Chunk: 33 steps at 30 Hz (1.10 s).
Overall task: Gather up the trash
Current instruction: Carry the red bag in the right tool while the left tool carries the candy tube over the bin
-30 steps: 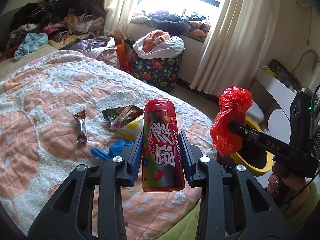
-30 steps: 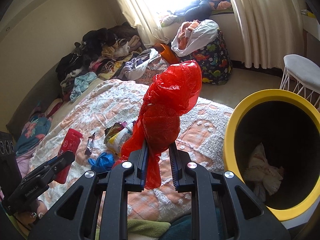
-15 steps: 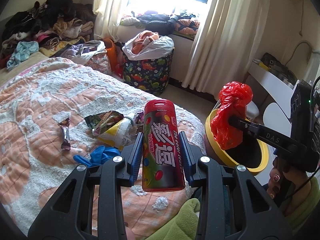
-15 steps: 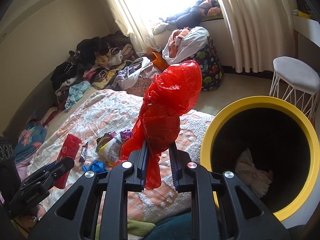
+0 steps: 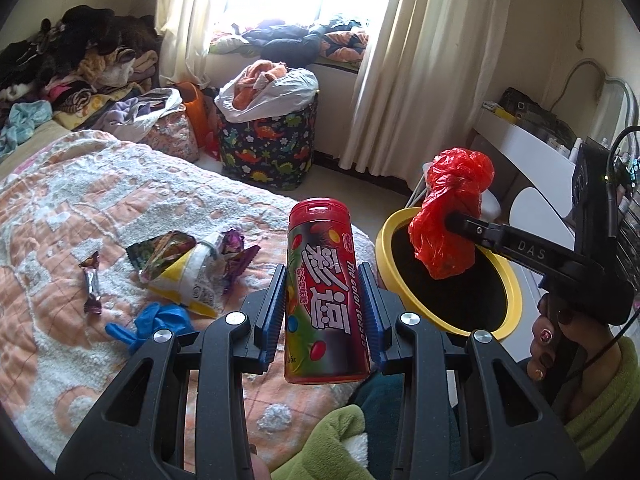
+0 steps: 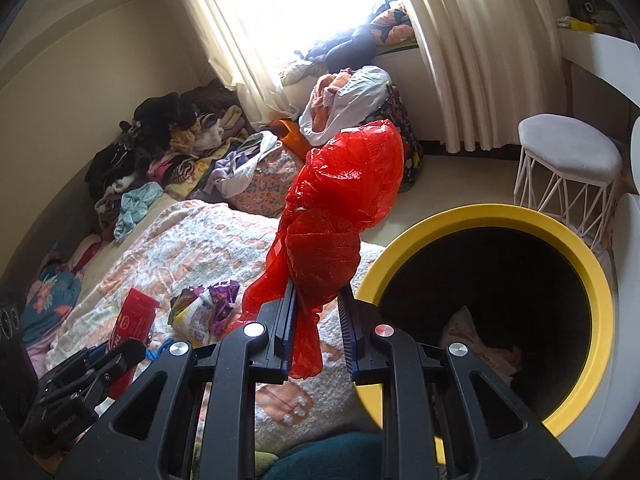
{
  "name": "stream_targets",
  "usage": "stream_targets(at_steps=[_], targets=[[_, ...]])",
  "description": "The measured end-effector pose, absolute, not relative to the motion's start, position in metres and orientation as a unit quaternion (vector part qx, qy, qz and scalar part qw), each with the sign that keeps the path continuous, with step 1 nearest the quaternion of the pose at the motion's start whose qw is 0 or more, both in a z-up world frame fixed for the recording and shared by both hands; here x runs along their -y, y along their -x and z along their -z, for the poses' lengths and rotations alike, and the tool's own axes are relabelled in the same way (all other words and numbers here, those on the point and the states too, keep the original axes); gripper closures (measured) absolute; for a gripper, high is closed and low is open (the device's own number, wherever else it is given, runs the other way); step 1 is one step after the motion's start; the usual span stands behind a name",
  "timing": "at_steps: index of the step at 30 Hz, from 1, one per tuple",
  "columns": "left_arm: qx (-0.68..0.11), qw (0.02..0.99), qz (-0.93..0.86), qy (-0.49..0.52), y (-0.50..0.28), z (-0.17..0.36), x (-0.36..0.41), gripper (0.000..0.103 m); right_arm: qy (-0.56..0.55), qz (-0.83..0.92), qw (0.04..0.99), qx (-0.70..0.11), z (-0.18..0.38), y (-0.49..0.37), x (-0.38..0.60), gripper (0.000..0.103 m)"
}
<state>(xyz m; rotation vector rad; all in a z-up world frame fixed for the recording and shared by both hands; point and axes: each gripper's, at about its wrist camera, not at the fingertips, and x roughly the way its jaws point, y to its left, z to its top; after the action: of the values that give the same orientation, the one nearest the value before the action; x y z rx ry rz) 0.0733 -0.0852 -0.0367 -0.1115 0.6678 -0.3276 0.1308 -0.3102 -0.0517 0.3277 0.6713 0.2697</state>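
My left gripper (image 5: 322,292) is shut on a red candy tube (image 5: 324,292) and holds it upright above the bed's near corner; the tube also shows in the right wrist view (image 6: 130,326). My right gripper (image 6: 316,304) is shut on a crumpled red plastic bag (image 6: 340,220), held just left of the yellow-rimmed trash bin (image 6: 592,280). In the left wrist view the bag (image 5: 452,216) hangs over the bin's rim (image 5: 386,248). Crumpled paper (image 6: 472,340) lies inside the bin.
On the bed (image 5: 80,208) lie snack wrappers (image 5: 184,264), a blue glove (image 5: 156,320) and a small foil wrapper (image 5: 91,284). A dinosaur-print hamper (image 5: 272,140) stands by the window. A white stool (image 6: 568,168) and a white desk (image 5: 520,148) stand beyond the bin.
Both grippers have swung right toward the bin. The red bag now hangs over the bin's rim, and the bin fills more of both views. The grips have not changed.
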Motion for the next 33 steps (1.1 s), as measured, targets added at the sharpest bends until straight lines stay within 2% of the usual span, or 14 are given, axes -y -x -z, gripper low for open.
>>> stream_targets(at_steps=[33], targets=[[-0.326,0.915,0.237,0.010,-0.093,0.041,0.167,0.075,-0.215,-0.062,0.918,-0.328,0.065,-0.138,0.397,0.084]])
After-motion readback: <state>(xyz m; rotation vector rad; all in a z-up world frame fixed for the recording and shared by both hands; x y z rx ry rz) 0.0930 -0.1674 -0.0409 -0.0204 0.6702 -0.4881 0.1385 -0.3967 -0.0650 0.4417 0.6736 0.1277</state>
